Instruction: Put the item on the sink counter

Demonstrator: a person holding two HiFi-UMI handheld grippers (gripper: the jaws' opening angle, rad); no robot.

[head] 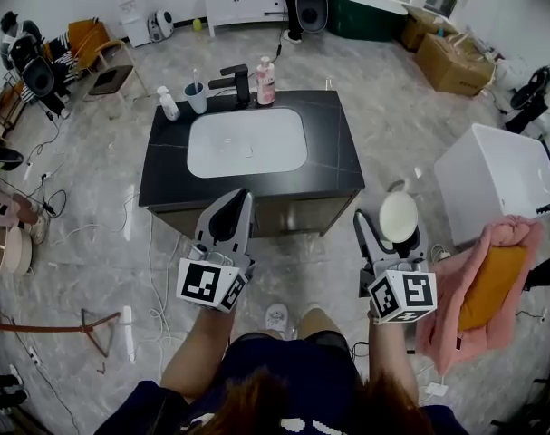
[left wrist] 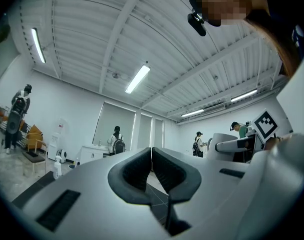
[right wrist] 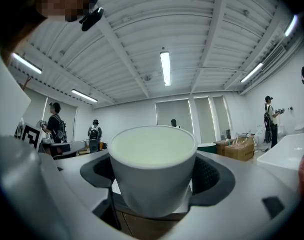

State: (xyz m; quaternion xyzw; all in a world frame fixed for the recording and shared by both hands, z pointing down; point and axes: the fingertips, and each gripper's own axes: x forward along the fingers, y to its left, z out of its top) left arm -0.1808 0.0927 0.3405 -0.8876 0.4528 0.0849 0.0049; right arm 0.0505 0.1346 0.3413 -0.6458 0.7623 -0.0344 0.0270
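The sink counter (head: 338, 143) is a black top with a white basin (head: 246, 140), straight ahead in the head view. A white cup (head: 399, 216) sits upright between the jaws of my right gripper (head: 392, 229), which is shut on it, in front of the counter's right front corner and apart from it. In the right gripper view the cup (right wrist: 153, 169) fills the gap between the dark pads (right wrist: 212, 176). My left gripper (head: 240, 198) hovers at the counter's front edge. In its own view the left gripper (left wrist: 152, 156) is shut, pads touching, nothing held.
Along the counter's back edge stand a white spray bottle (head: 168, 104), a blue cup (head: 196, 96), a black faucet (head: 236, 83) and a pink soap bottle (head: 265, 82). A white box (head: 496, 175) and a pink garment (head: 487, 284) lie at right. Cables (head: 39, 198) cross the floor at left.
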